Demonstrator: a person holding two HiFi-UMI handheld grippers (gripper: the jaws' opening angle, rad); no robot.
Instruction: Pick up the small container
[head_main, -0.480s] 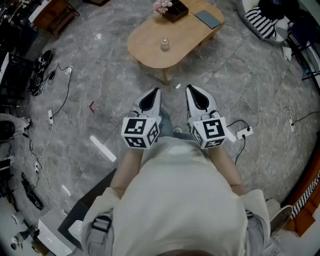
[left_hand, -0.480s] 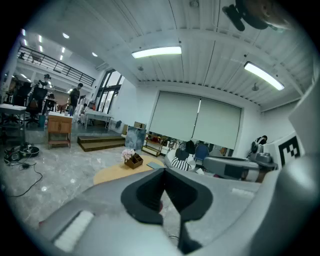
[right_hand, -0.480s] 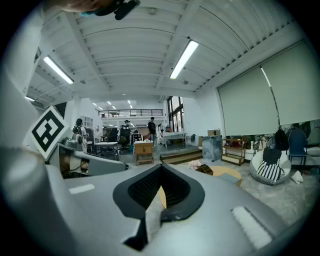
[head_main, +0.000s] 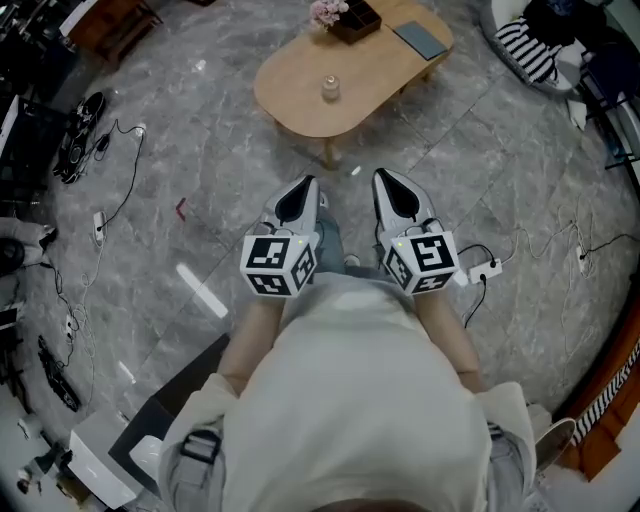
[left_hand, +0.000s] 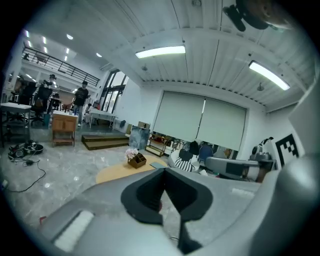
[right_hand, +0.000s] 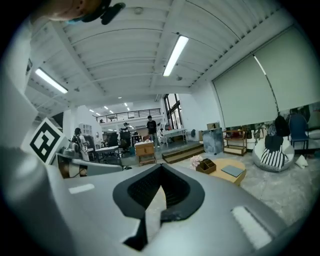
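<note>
Small container (head_main: 329, 88): upright on the oval wooden table (head_main: 290, 105), upper centre of the head view.
Left gripper (head_main: 305, 186) and right gripper (head_main: 388, 180): side by side at mid-frame, below the table. Both have jaws closed with nothing between them and are well apart from the container.

I hold L gripper (head_main: 308, 186) & R gripper (head_main: 384, 180) side by side out front, both w/ jaws together, empty, tipped slightly down.
</note>
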